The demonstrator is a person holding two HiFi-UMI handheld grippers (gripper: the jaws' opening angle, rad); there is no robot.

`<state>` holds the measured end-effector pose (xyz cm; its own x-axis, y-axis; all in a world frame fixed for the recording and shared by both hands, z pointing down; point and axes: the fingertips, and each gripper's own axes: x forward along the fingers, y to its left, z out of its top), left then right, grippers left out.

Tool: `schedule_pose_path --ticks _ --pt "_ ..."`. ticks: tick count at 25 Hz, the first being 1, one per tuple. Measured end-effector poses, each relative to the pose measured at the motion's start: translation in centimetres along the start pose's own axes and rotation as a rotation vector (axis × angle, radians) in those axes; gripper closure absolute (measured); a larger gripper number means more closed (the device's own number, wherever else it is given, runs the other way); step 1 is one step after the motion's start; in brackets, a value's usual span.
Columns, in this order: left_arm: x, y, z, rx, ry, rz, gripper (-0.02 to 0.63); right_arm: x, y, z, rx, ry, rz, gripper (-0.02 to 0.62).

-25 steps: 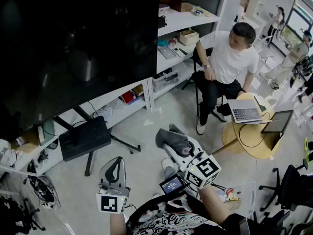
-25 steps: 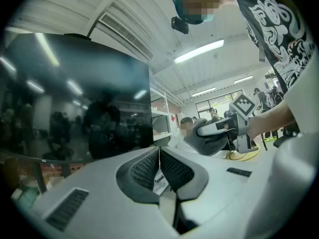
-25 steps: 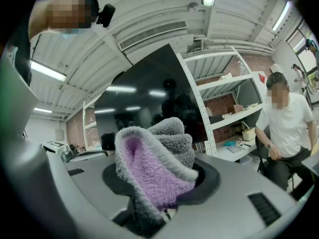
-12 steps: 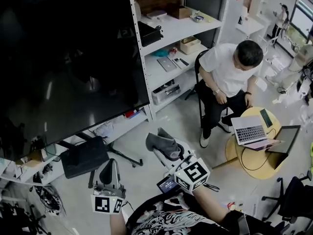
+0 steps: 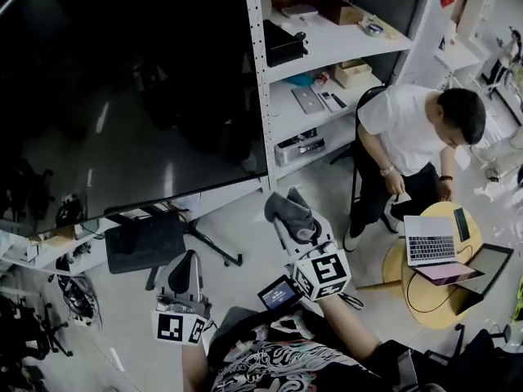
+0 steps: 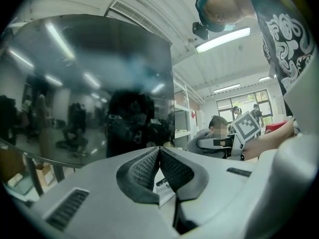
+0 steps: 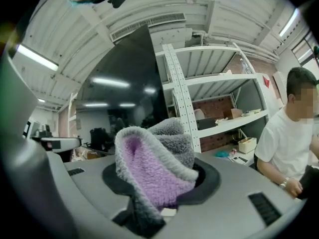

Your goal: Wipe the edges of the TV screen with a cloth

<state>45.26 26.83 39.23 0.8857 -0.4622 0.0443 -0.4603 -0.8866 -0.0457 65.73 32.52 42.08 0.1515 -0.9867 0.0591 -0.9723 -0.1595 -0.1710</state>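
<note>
A large black TV screen (image 5: 122, 96) fills the upper left of the head view; its lower right corner sits near the white shelf post. My right gripper (image 5: 291, 212) is shut on a fluffy grey and purple cloth (image 5: 288, 208), just below and right of that corner, apart from the screen. In the right gripper view the cloth (image 7: 154, 163) bulges from the jaws, with the TV screen (image 7: 119, 91) behind. My left gripper (image 5: 185, 273) hangs lower, shut and empty, its pads (image 6: 172, 169) touching. The left gripper view shows the TV screen (image 6: 84, 88) ahead.
White shelving (image 5: 327, 64) with boxes and devices stands right of the TV. A seated person (image 5: 413, 137) leans over a laptop (image 5: 431, 250) on a round table. A black TV stand base (image 5: 143, 239) rests on the floor under the screen.
The view has swung so the TV's right edge and shelf post now sit further right. My right gripper with the cloth has risen closer to the screen's lower right corner.
</note>
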Motion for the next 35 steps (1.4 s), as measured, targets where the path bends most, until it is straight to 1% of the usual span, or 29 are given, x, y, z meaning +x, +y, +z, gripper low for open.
schedule_pose_path --ticks 2,4,7,10,15,18,21,24,29,35 --pt "-0.4 0.9 -0.7 -0.017 0.020 0.044 0.589 1.6 -1.6 -0.2 -0.018 -0.001 -0.048 0.385" --pt "-1.2 1.9 -1.4 -0.043 0.031 0.088 0.589 2.9 -2.4 -0.5 -0.060 -0.005 -0.079 0.385" --pt "-2.0 3.7 -2.2 -0.063 0.041 0.139 0.589 5.4 -2.8 -0.7 -0.152 -0.010 -0.100 0.385" --pt "-2.5 5.1 -3.1 -0.053 0.063 0.176 0.589 7.7 -2.9 -1.6 -0.222 0.006 -0.108 0.385" --pt "-1.5 7.1 -3.5 -0.071 0.067 0.185 0.589 10.4 -1.9 -2.6 -0.224 0.036 -0.099 0.385" --pt "-0.6 7.5 -3.1 -0.060 0.069 0.170 0.589 11.0 -1.4 -2.8 -0.219 0.041 -0.092 0.385" --pt "-0.2 7.9 -3.1 -0.052 0.072 0.171 0.589 11.7 -1.1 -2.6 -0.222 0.027 -0.095 0.385" --pt "-0.6 8.2 -3.7 -0.054 0.086 0.187 0.589 12.2 -0.9 -2.6 -0.227 0.019 -0.096 0.385" --pt "-2.2 9.5 -4.5 -0.086 0.100 0.244 0.589 12.6 0.2 -3.1 -0.210 0.028 -0.073 0.385" --pt "-2.7 10.1 -4.9 -0.096 0.105 0.260 0.589 13.4 1.0 -3.5 -0.215 0.039 -0.047 0.385"
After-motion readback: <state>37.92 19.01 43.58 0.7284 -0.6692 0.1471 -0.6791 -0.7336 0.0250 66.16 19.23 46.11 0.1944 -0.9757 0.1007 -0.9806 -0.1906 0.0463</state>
